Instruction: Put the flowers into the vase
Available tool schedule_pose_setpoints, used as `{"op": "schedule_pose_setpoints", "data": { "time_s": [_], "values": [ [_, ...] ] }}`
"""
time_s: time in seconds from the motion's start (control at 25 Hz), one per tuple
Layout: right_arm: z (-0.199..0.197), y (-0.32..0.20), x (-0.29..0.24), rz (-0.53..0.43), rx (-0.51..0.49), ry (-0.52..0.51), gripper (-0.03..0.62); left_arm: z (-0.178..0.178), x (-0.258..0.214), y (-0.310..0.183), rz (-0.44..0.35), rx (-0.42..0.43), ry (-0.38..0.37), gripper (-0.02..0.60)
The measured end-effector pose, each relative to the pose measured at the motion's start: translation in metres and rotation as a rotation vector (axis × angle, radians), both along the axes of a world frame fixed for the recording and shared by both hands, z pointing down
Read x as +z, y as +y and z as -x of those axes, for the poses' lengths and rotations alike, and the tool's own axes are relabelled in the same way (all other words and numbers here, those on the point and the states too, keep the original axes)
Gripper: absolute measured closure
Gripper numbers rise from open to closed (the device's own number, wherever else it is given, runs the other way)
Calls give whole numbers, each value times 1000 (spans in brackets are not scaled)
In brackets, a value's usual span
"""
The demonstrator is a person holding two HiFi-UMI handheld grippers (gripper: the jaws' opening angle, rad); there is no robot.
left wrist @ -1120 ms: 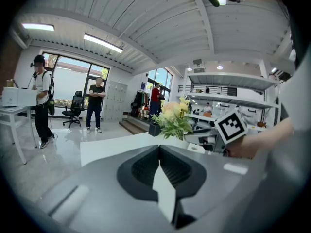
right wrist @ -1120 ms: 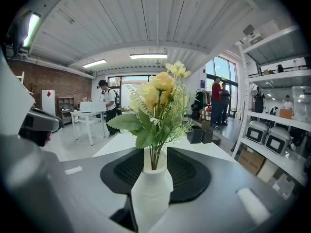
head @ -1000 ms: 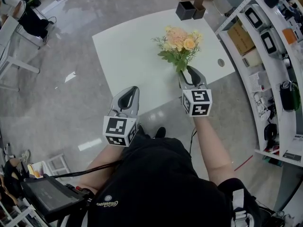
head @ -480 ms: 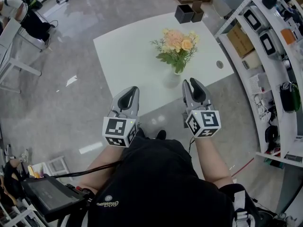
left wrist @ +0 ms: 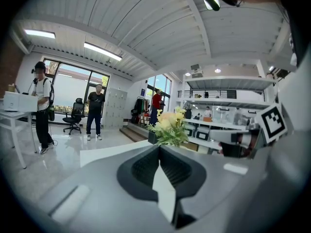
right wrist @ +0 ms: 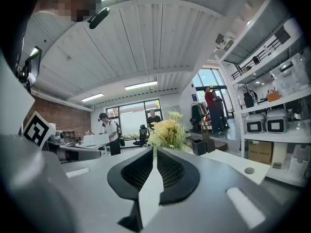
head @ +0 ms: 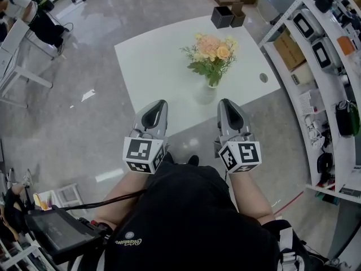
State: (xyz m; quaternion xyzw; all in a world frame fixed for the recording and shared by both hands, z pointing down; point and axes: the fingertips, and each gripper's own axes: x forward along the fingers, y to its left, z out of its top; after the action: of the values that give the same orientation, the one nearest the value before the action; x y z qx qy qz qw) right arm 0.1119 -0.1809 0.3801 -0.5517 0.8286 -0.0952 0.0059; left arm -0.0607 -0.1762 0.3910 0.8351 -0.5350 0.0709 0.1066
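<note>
A bouquet of peach and yellow flowers (head: 211, 52) stands upright in a clear vase (head: 206, 93) near the front edge of the white table (head: 152, 55). Both grippers hang well short of it, close to my body. My left gripper (head: 158, 105) is shut and empty. My right gripper (head: 226, 104) is to the right of it, its jaws closing with nothing between them, the tips all but touching. The flowers (left wrist: 168, 127) show past the tips of the left gripper (left wrist: 159, 147) in the left gripper view. In the right gripper view the flowers (right wrist: 166, 132) rise beyond the right gripper (right wrist: 155, 150).
Two small dark boxes (head: 222, 16) sit at the table's far corner, and a round cable hole (head: 263, 78) is at its right edge. Shelving with equipment (head: 316, 55) runs along the right. People stand in the background (left wrist: 95, 111). A tablet (head: 56, 230) hangs at my lower left.
My right gripper let go of the flower stems, drew back from the vase toward my body and closed its jaws. The bouquet stays standing in the vase. The left gripper kept still.
</note>
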Motion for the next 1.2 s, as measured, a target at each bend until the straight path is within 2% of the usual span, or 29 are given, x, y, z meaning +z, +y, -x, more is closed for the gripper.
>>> {"op": "schedule_pose_setpoints", "data": {
  "time_s": [1.2],
  "values": [
    [10, 13, -4, 9, -28, -8, 585, -1, 1, 11, 5, 1, -8, 574]
  ]
}}
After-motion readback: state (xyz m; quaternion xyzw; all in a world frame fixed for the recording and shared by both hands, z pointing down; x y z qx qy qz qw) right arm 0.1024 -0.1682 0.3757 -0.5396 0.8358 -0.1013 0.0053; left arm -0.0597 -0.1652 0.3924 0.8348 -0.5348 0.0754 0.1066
